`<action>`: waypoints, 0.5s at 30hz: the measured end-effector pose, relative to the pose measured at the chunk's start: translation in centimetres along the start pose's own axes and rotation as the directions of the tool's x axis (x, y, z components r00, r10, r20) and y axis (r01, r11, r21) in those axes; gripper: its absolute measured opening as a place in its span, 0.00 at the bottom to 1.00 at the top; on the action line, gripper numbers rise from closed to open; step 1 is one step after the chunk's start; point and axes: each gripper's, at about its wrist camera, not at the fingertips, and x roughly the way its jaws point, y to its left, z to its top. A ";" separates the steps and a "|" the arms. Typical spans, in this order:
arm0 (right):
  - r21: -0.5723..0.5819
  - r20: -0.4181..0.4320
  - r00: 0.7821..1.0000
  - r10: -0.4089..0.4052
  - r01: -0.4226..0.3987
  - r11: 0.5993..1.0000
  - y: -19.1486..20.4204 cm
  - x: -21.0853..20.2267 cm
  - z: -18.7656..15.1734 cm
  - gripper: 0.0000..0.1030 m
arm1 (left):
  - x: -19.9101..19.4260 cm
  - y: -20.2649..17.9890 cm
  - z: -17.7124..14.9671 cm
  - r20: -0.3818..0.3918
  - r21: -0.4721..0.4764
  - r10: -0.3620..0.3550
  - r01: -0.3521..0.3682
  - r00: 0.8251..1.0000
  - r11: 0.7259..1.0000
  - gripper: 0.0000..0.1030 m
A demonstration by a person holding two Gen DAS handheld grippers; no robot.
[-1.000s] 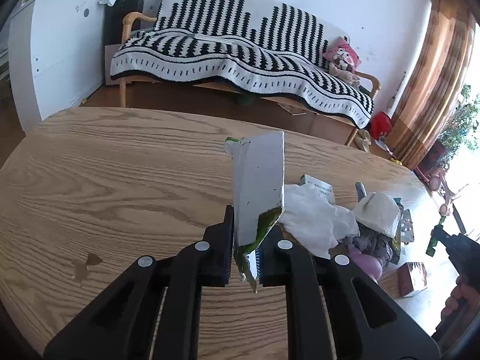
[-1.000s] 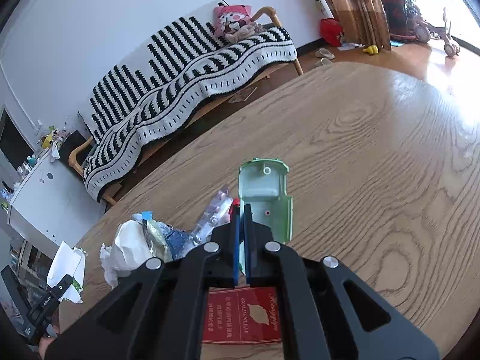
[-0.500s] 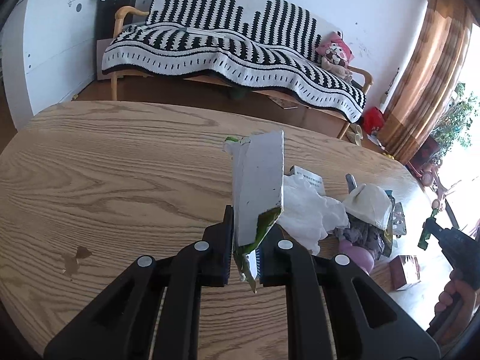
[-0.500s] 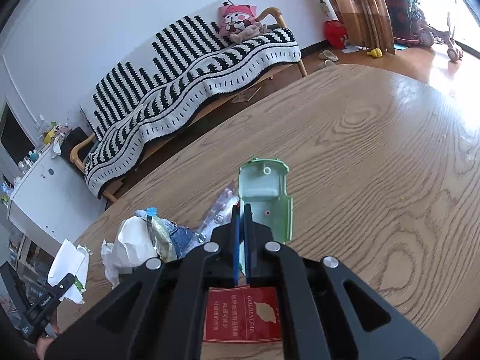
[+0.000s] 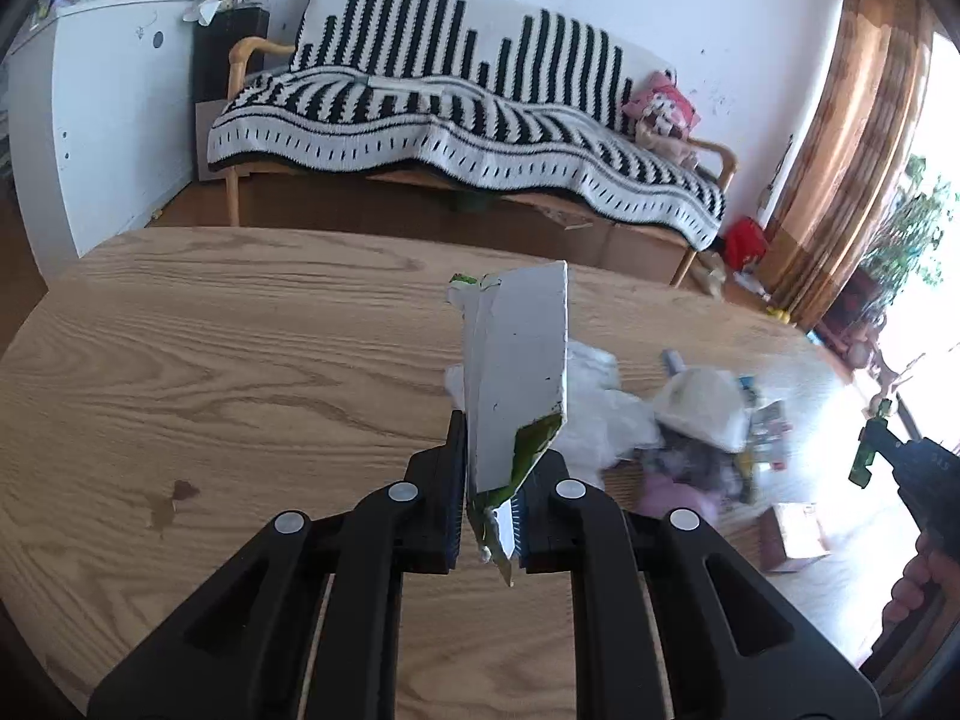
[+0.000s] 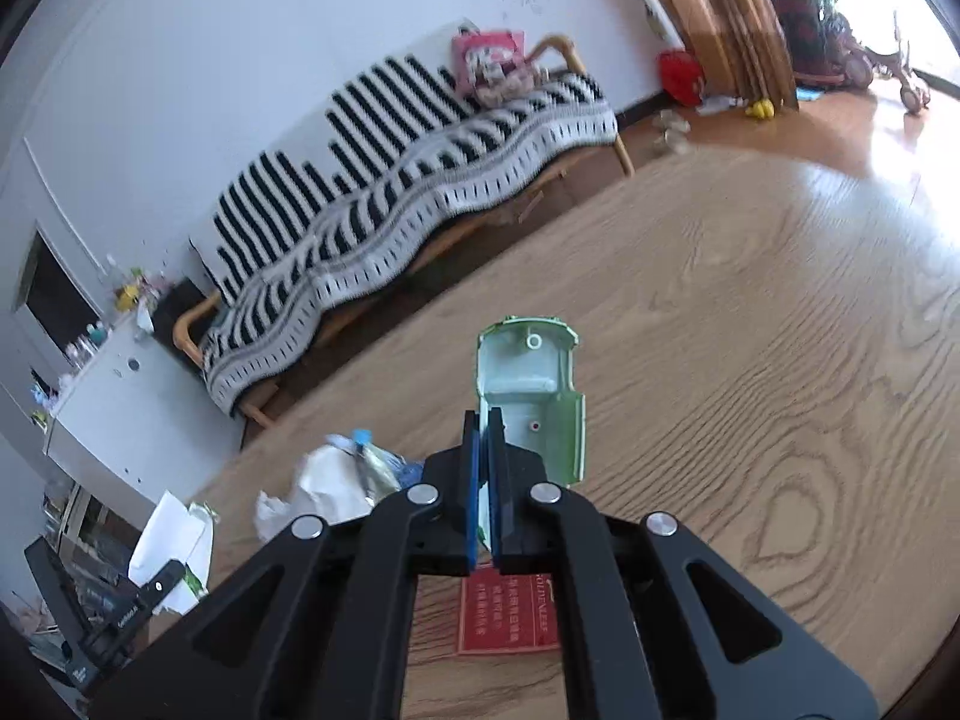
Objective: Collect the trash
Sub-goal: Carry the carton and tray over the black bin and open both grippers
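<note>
My left gripper [image 5: 487, 510] is shut on a torn white and green carton [image 5: 519, 372] and holds it upright above the wooden table [image 5: 240, 372]. My right gripper [image 6: 483, 492] is shut on a pale green plastic shell [image 6: 531, 396] above the table [image 6: 750, 360]. A pile of trash [image 5: 690, 420] with crumpled white paper lies to the right of the left gripper; the pile also shows in the right wrist view [image 6: 336, 480]. A red packet [image 6: 510, 615] lies flat under the right gripper. The right gripper also shows at the far right of the left wrist view [image 5: 882, 450].
A sofa with a black and white striped blanket [image 5: 468, 108] stands behind the table. A white cabinet [image 5: 108, 114] is at the left, brown curtains [image 5: 852, 150] at the right. A small reddish box [image 5: 792, 534] lies by the pile. A small stain [image 5: 174, 495] marks the table.
Both grippers have kept their hold. The left view has swung a little left and back, the right view has lifted, and the pile now looks blurred by motion.
</note>
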 end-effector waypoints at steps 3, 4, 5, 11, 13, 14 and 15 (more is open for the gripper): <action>-0.023 0.060 0.998 0.012 -0.011 1.000 -0.8 -4.7 -0.1 0.03 | -2.3 -3.9 -0.7 0.020 0.049 -0.048 0.047 0.999 0.998 0.11; -0.038 0.078 0.997 0.008 -0.005 0.999 -1.5 -6.6 -0.1 0.03 | -3.0 -5.3 -1.1 0.022 0.071 -0.066 0.064 0.998 0.995 0.11; -0.048 0.096 0.995 -0.007 0.012 0.999 -2.5 -8.4 -0.1 0.03 | -3.9 -8.0 -1.8 0.012 0.106 -0.108 0.106 0.994 0.989 0.11; -0.028 0.159 0.983 -0.090 0.095 0.995 -10.5 -18.6 -0.3 0.03 | -7.4 -22.6 -7.3 -0.106 0.270 -0.328 0.344 0.939 0.899 0.11; 0.013 0.183 0.971 -0.151 0.151 0.988 -14.6 -22.2 -0.7 0.03 | -7.9 -26.6 -10.2 -0.185 0.282 -0.398 0.436 0.899 0.855 0.11; 0.045 0.187 0.966 -0.178 0.173 0.984 -16.7 -23.7 -1.1 0.03 | -7.8 -28.6 -11.8 -0.231 0.284 -0.423 0.477 0.876 0.832 0.11; 0.071 0.185 0.963 -0.197 0.186 0.980 -18.3 -24.6 -1.5 0.03 | -7.6 -30.8 -14.1 -0.289 0.286 -0.439 0.514 0.851 0.809 0.11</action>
